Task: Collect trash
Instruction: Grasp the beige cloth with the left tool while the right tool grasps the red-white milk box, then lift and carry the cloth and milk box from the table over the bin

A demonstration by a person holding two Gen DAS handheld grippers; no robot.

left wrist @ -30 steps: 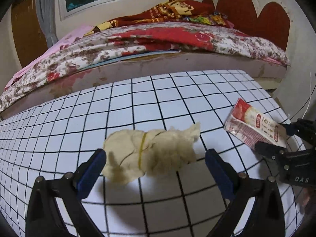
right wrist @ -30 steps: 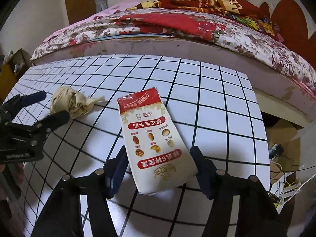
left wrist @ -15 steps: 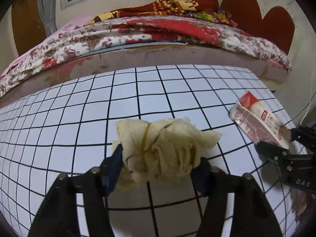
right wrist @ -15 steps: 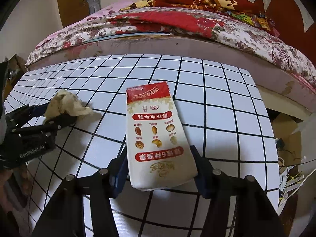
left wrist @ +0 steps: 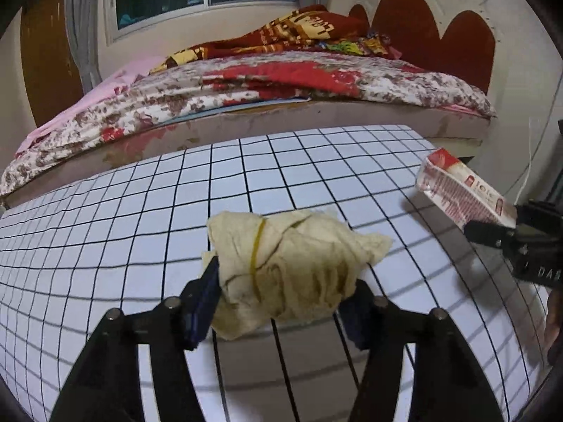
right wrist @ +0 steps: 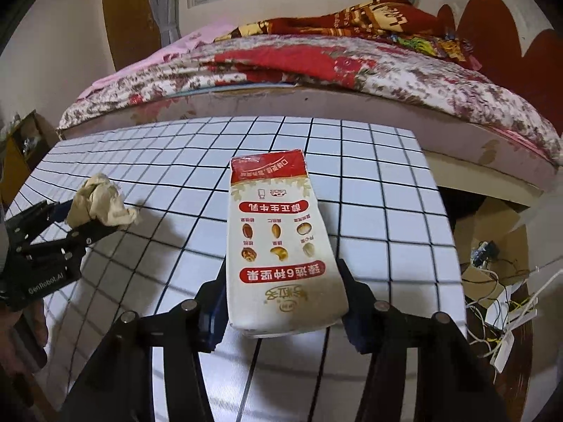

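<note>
Over the gridded table (left wrist: 316, 161) — rag bundle (left wrist: 292, 263) left, carton (right wrist: 281, 246) right — bed (left wrist: 281, 81) behind.

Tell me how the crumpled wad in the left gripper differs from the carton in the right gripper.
The wad is soft, crumpled and plain yellowish, bound by a rubber band; the carton is flat-faced and boxy, white and red with printed text and nut pictures. The wad is a shapeless lump; the carton is long, pointing away from its gripper. Shared: each is clamped, wad in the left gripper, carton in the right gripper, above the checked tabletop.
</note>
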